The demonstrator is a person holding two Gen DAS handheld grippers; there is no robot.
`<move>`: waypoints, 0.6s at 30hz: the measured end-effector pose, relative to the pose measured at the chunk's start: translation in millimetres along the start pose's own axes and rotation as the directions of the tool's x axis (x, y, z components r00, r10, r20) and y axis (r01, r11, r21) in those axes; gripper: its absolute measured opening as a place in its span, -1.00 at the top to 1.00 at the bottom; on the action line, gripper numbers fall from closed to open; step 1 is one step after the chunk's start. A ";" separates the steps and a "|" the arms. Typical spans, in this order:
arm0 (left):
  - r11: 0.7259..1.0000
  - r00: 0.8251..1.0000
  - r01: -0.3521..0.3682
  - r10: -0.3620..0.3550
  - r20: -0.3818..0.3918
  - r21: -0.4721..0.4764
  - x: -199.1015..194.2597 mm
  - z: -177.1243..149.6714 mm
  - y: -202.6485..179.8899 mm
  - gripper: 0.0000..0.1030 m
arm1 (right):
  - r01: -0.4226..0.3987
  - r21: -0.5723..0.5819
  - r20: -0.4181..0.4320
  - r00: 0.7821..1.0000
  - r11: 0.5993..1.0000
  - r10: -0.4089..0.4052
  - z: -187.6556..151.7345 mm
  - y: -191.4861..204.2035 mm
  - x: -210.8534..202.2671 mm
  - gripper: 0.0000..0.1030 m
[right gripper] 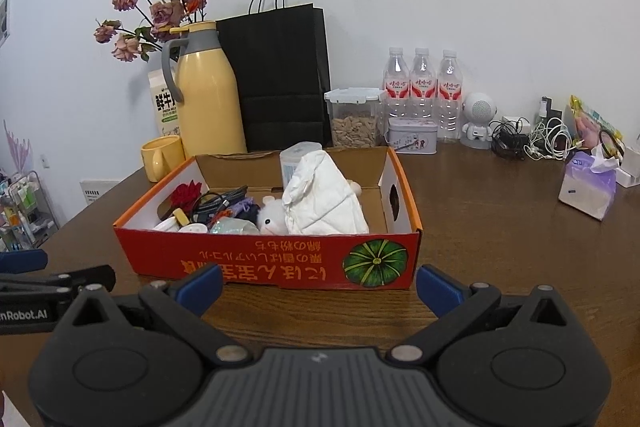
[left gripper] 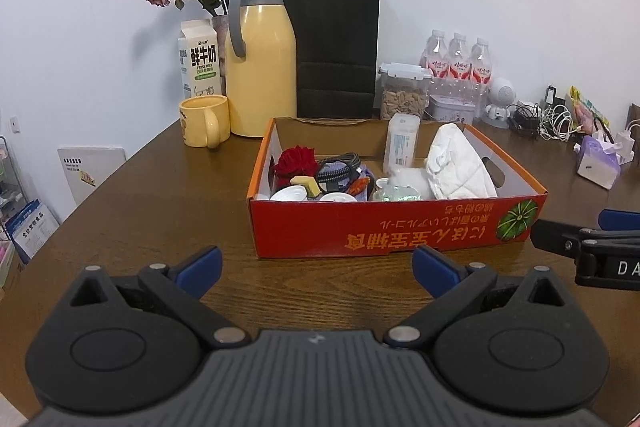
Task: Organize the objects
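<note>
A red cardboard box point(left gripper: 384, 227) point(right gripper: 256, 265) stands on the wooden table point(left gripper: 168, 195), filled with small items: a crumpled white bag point(left gripper: 456, 167) point(right gripper: 324, 199), a red flower point(left gripper: 296, 161), a dark coiled cable point(left gripper: 338, 167), a white bottle point(left gripper: 402, 143) and a white plush toy point(right gripper: 272, 219). My left gripper point(left gripper: 316, 267) is open just in front of the box, nothing between its fingers. My right gripper point(right gripper: 318, 285) is open too, close to the box's front wall and empty. Each gripper shows at the edge of the other's view.
Behind the box stand a yellow thermos point(left gripper: 260, 67), a yellow mug point(left gripper: 204, 121), a milk carton point(left gripper: 198, 59), dried roses, a black paper bag point(left gripper: 336, 47), a jar of seeds point(left gripper: 402, 91) and water bottles point(right gripper: 420, 87). Cables, a small speaker and a tissue pack point(right gripper: 586, 187) lie at right.
</note>
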State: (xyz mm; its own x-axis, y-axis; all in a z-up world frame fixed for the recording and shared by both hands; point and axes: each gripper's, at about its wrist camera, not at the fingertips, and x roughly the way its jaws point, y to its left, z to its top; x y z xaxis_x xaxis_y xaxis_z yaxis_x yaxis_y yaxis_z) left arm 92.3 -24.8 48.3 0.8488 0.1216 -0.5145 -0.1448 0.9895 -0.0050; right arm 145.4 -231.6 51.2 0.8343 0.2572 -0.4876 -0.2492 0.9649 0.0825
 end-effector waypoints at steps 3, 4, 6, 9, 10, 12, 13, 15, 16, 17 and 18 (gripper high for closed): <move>1.000 1.000 -0.001 0.001 -0.003 0.000 0.0 -0.6 -0.1 -1.00 | 0.000 0.000 -0.003 1.000 1.000 0.000 -0.8 -0.4 -0.2 -1.00; 1.000 1.000 -0.002 0.002 -0.003 0.000 -0.1 -0.7 0.0 -1.00 | 0.000 0.000 -0.003 1.000 1.000 0.000 -1.0 -0.6 -0.3 -1.00; 1.000 1.000 -0.002 0.002 -0.003 0.000 -0.1 -0.8 0.0 -1.00 | 0.000 0.000 -0.003 1.000 1.000 0.000 -1.0 -0.6 -0.3 -1.00; 1.000 1.000 -0.001 0.001 -0.003 0.000 -0.1 -0.8 0.2 -1.00 | -0.001 0.000 -0.003 1.000 1.000 0.001 -1.0 -0.7 -0.4 -1.00; 1.000 1.000 -0.002 0.002 -0.003 0.000 -0.1 -0.8 0.3 -1.00 | -0.001 -0.001 -0.003 1.000 1.000 0.001 -1.0 -0.6 -0.4 -1.00; 1.000 1.000 -0.001 0.001 -0.002 0.000 -0.1 -0.8 0.4 -1.00 | -0.001 0.000 -0.003 1.000 1.000 0.001 -1.1 -0.5 -0.4 -1.00; 1.000 1.000 -0.001 0.001 -0.002 0.000 0.0 -0.8 0.4 -1.00 | -0.001 0.000 -0.003 1.000 1.000 0.001 -1.0 -0.5 -0.4 -1.00; 1.000 1.000 -0.001 0.001 -0.002 0.000 0.0 -0.8 0.5 -1.00 | 0.000 0.000 -0.003 1.000 1.000 0.000 -1.0 -0.5 -0.5 -1.00; 1.000 1.000 -0.001 0.001 -0.002 0.000 0.0 -0.8 0.5 -1.00 | 0.000 0.000 -0.003 1.000 1.000 0.000 -1.0 -0.4 -0.5 -1.00; 1.000 1.000 -0.001 0.001 -0.003 -0.001 0.0 -0.7 0.5 -1.00 | 0.000 0.000 -0.003 1.000 1.000 0.000 -1.1 -0.5 -0.7 -1.00; 1.000 1.000 -0.001 0.001 -0.003 0.000 -0.1 -0.7 0.4 -1.00 | 0.000 -0.001 -0.003 1.000 1.000 0.000 -1.1 -0.4 -0.5 -1.00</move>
State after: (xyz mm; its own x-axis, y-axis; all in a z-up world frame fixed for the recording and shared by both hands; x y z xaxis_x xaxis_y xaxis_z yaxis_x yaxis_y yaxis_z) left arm 91.8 -24.4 47.7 0.8473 0.1226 -0.5168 -0.1461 0.9893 -0.0047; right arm 144.6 -232.2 50.5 0.8329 0.2574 -0.4900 -0.2498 0.9648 0.0822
